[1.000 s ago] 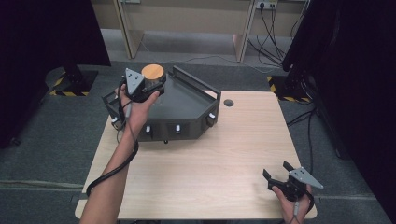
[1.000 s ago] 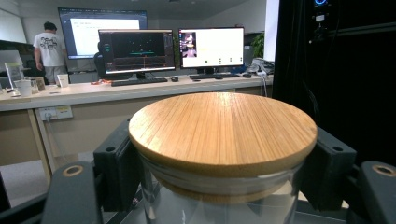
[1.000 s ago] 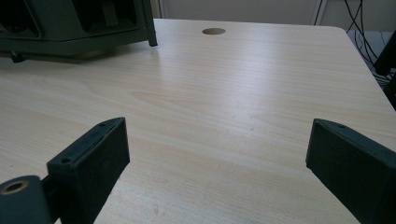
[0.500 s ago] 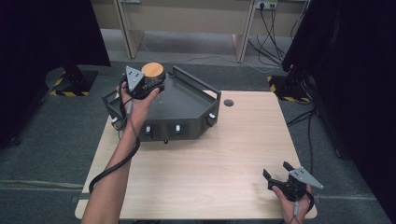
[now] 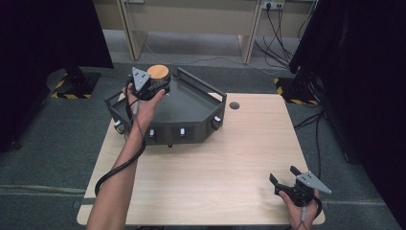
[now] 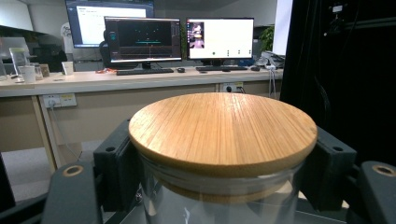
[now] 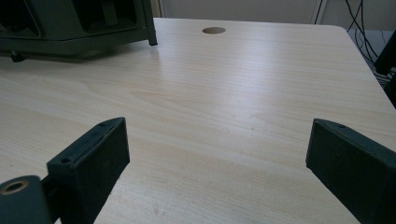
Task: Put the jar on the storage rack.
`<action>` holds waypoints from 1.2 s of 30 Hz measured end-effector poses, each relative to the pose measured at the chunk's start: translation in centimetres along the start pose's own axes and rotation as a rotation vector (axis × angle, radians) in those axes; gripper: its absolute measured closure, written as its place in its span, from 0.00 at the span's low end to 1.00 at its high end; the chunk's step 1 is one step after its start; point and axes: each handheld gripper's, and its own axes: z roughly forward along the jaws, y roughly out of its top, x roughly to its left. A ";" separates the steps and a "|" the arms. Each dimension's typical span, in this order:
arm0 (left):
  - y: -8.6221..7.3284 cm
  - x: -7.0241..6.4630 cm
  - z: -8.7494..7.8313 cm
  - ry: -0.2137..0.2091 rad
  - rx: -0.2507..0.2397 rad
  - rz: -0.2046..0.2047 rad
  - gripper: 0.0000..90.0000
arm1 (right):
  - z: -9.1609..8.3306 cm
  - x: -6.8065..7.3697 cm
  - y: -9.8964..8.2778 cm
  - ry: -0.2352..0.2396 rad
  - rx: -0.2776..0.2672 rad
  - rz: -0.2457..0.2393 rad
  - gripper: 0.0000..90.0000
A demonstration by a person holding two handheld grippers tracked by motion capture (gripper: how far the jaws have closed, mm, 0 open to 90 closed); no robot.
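Observation:
A glass jar with a round bamboo lid [image 5: 158, 73] stands at the far left corner of a dark angular tray [image 5: 189, 108]. My left gripper [image 5: 154, 85] is shut on the jar just below the lid. In the left gripper view the lid [image 6: 223, 128] is close up, with a black pad [image 6: 114, 163] pressed to each side of the glass. I cannot tell whether the jar rests on the tray or hangs above it. My right gripper [image 5: 283, 175] hovers low over the table's front right corner. It is open, with bare wood between its fingers [image 7: 100, 154].
The light wooden table [image 5: 215, 158] has a round cable hole [image 5: 234, 105] right of the tray. The tray's front wall carries small knobs [image 5: 182, 131]. Dark partitions stand left and right of the table. A desk with monitors [image 6: 142, 39] lies beyond.
The left gripper and the jar have shifted slightly toward the tray's far corner. The right gripper has stayed where it was, open.

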 end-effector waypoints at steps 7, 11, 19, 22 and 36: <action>-0.4 0.1 0.6 0.006 0.014 -0.004 0.29 | 0.0 0.0 0.0 0.000 0.002 0.001 0.07; -0.7 0.1 1.1 0.006 0.019 -0.011 0.30 | 0.0 0.0 0.0 0.001 0.002 0.001 0.07; -0.8 0.0 1.5 -0.002 0.024 -0.005 0.29 | 0.0 0.0 0.0 0.001 0.005 0.001 0.07; -0.9 0.0 1.7 0.000 0.026 -0.010 0.29 | 0.1 0.0 0.0 0.001 0.005 0.000 0.07; -1.6 0.1 3.0 0.006 0.045 -0.020 0.29 | 0.1 0.0 0.0 0.002 0.010 -0.002 0.07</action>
